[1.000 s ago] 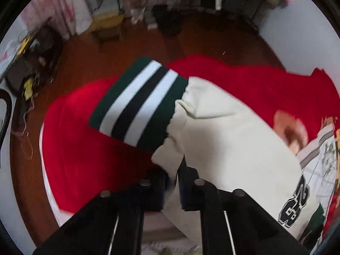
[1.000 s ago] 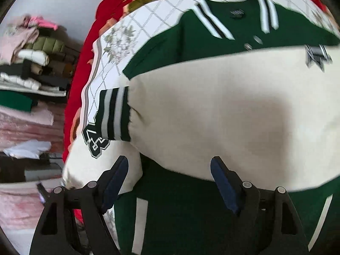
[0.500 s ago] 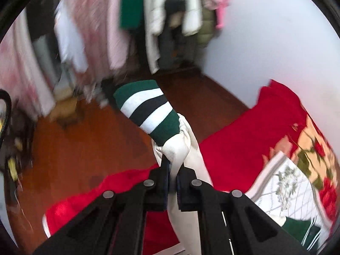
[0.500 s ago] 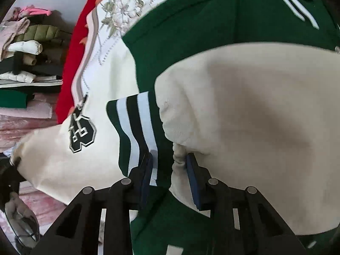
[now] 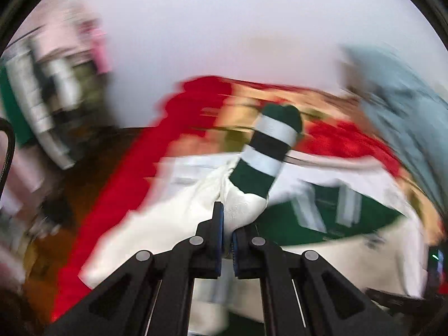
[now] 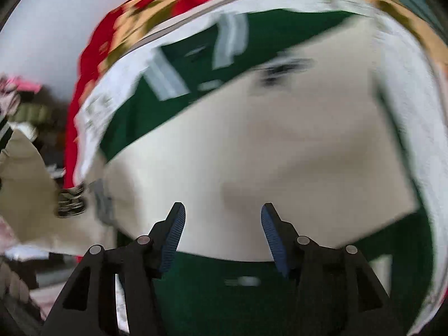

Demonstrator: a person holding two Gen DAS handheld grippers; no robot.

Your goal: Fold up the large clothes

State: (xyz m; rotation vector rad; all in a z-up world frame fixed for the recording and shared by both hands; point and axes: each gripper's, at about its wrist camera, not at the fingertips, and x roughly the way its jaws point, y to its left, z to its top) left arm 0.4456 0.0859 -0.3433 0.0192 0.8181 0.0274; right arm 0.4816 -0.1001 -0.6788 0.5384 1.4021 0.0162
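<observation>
The left gripper (image 5: 226,233) pinches the cream sleeve (image 5: 240,210) near its green-and-white striped cuff (image 5: 266,151), while the right gripper (image 6: 222,235) is opening, empty, above the green-and-cream varsity jacket (image 6: 280,145) on the red floral bedspread (image 6: 156,8).

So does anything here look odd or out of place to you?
Nothing damaged or spilled. The left gripper is shut on the jacket's cream sleeve, its striped cuff sticking up. The right gripper is opening with nothing between its pads. Both views are blurred.

Green-cream varsity jacket (image 6: 294,140) spread on bed; striped-cuff sleeve (image 5: 266,154) lifted.
</observation>
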